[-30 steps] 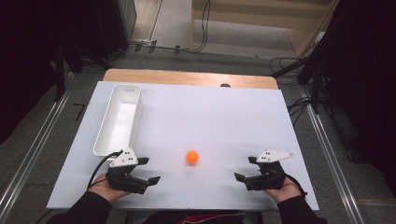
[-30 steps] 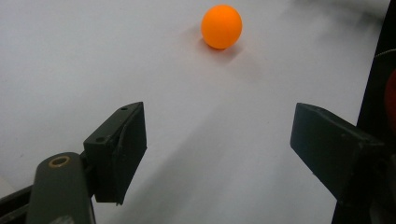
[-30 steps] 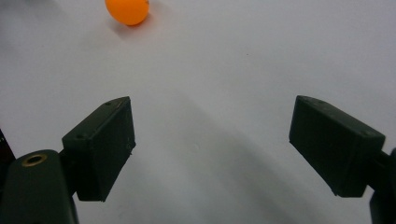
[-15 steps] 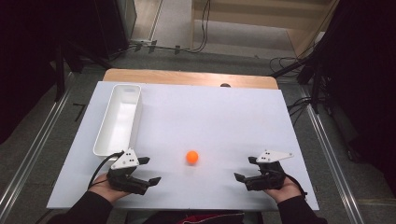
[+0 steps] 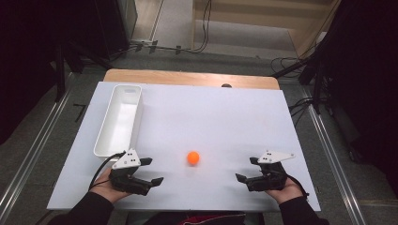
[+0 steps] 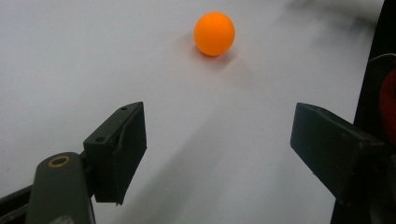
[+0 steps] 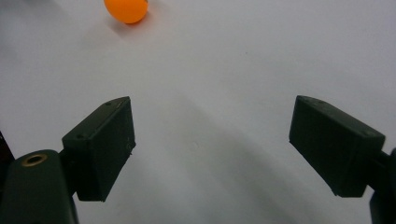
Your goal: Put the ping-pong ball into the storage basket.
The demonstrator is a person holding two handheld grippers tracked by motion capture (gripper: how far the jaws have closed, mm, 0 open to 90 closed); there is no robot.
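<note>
An orange ball [image 5: 193, 158] rests on the white table top [image 5: 211, 117], between my two hands and a little farther from me. My left gripper [image 5: 152, 170] lies near the front left edge, jaws open and pointing right toward the ball, nothing between them. In the left gripper view the ball [image 6: 214, 33] sits ahead of the open left gripper [image 6: 217, 135]. My right gripper [image 5: 247, 169] lies near the front right, open and empty, pointing left. The right gripper view has the ball [image 7: 126, 10] at the top edge, beyond the open right gripper [image 7: 210, 135].
A long white tray [image 5: 118, 120] stands at the table's left side, just beyond my left hand. A wooden strip [image 5: 187, 78] runs along the far edge. Cables and dark stands lie on the floor around the table.
</note>
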